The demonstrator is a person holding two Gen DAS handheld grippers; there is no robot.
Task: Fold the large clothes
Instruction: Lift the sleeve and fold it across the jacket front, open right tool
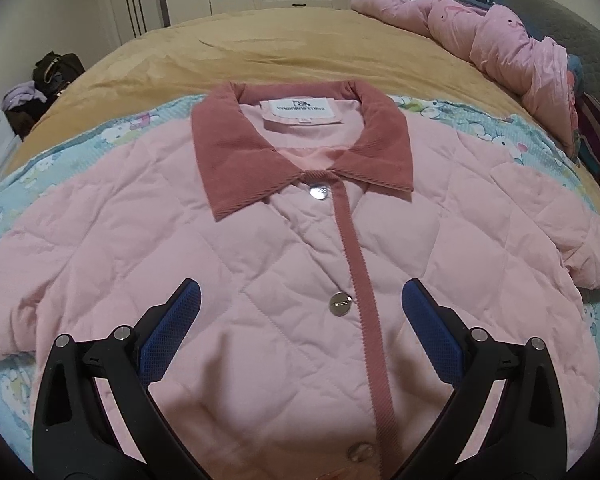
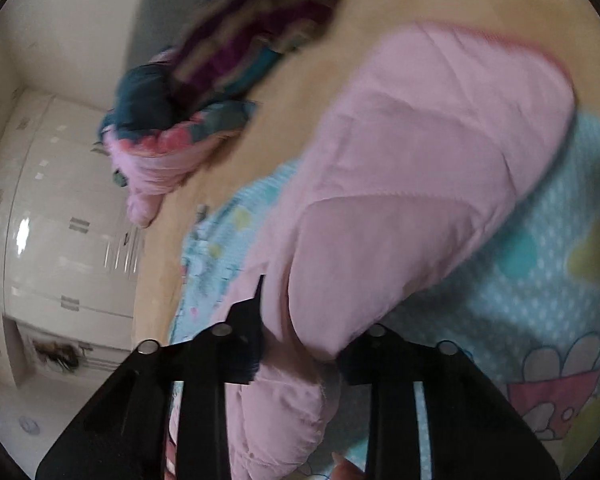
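The bed (image 1: 284,44) carried a tan cover, and on it lay a light-blue cartoon-print blanket (image 1: 512,128). The pink quilted jacket (image 1: 148,232) lay flat, front up, on that blanket, buttoned along its corduroy placket (image 1: 360,280), with the dusty-rose corduroy collar (image 1: 224,152) at the jacket's far end. A bundled pink comforter (image 1: 496,40) lay beyond the jacket, apart from it, at the bed's far right edge.

The left gripper (image 1: 301,300) hovered above the jacket's chest, its blue-padded fingers (image 1: 172,332) spread wide to either side of the middle snap button (image 1: 340,303), holding nothing.

In the blurred right wrist view, the right gripper (image 2: 300,344) had its fingers pinching a fold of the jacket's sleeve (image 2: 420,184), which extended over the blanket.
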